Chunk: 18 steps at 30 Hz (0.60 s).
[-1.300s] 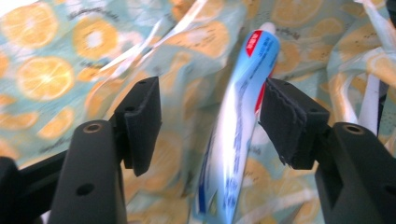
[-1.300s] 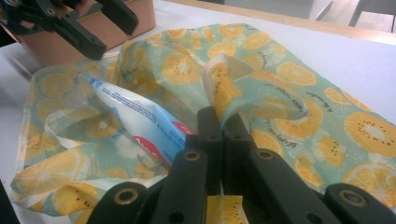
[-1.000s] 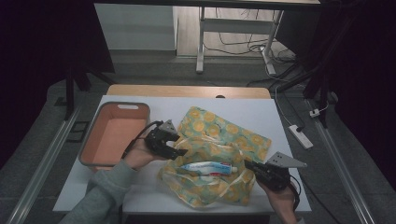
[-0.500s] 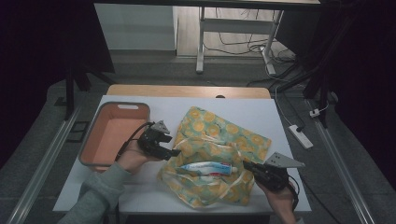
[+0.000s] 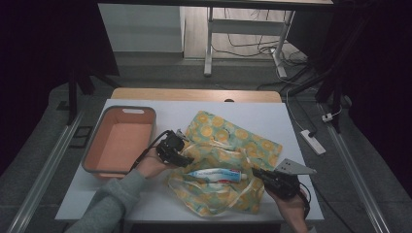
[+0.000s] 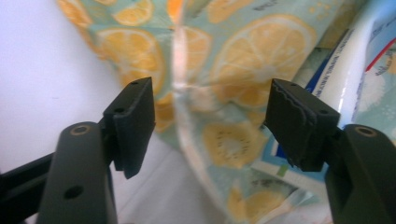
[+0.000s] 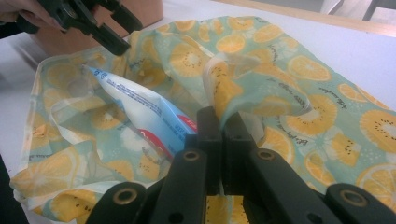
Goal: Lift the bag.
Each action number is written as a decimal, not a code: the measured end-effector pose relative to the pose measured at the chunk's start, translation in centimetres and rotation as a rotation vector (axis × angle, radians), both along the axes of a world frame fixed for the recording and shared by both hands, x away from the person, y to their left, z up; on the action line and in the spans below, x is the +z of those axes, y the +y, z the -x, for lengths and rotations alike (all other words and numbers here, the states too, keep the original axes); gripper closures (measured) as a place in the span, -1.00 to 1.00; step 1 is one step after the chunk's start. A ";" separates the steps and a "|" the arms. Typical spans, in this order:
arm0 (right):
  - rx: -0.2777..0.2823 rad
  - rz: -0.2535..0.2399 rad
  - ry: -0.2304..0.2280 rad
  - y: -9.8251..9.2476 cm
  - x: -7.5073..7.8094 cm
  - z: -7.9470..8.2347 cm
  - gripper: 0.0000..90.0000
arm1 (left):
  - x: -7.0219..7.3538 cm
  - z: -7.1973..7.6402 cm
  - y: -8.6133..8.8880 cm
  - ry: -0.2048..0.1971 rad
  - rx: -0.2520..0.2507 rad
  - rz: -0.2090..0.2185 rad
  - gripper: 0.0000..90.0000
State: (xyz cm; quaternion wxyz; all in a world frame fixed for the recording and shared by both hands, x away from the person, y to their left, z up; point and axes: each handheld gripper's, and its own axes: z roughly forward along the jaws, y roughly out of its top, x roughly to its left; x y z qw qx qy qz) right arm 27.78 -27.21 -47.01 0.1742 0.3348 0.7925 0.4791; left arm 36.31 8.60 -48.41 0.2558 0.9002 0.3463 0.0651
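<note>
Lying mid-table on white table top [image 5: 145,204]: pale green lemon-print fabric bag [image 5: 243,141], beside orange plastic bin [image 5: 121,141]. White-and-blue toothpaste tube [image 5: 216,174] sits in bag's mouth. Right gripper [image 7: 219,126] pinches bag's edge, jaws closed on cloth. Left gripper [image 6: 210,121] spread wide, translucent ribbon handle [image 6: 180,93] between jaws, untouched.

Teal bag [image 5: 228,145] with orange-slice print; white-blue-red toothpaste tube [image 5: 216,174]; salmon tray [image 5: 99,141]
</note>
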 end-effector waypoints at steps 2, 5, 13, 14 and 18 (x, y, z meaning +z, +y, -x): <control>0.001 -0.001 0.000 0.0 0.0 0.0 0.95 | -0.7 -0.1 -0.6 0.030 0.001 -0.036 -0.21; 0.000 -0.002 -0.001 0.0 0.0 0.0 0.95 | -1.6 -0.3 -0.8 0.068 -0.004 -0.042 -0.09; 0.006 0.000 -0.006 0.0 0.1 0.1 0.90 | -1.5 0.2 -0.3 0.131 -0.059 -0.003 0.94; 0.006 0.002 -0.006 0.0 0.1 0.1 0.88 | -1.2 0.5 -0.2 0.126 -0.065 0.003 0.94; 0.049 0.017 0.023 0.3 0.2 0.2 0.53 | 0.6 1.5 0.6 0.103 -0.089 0.046 0.95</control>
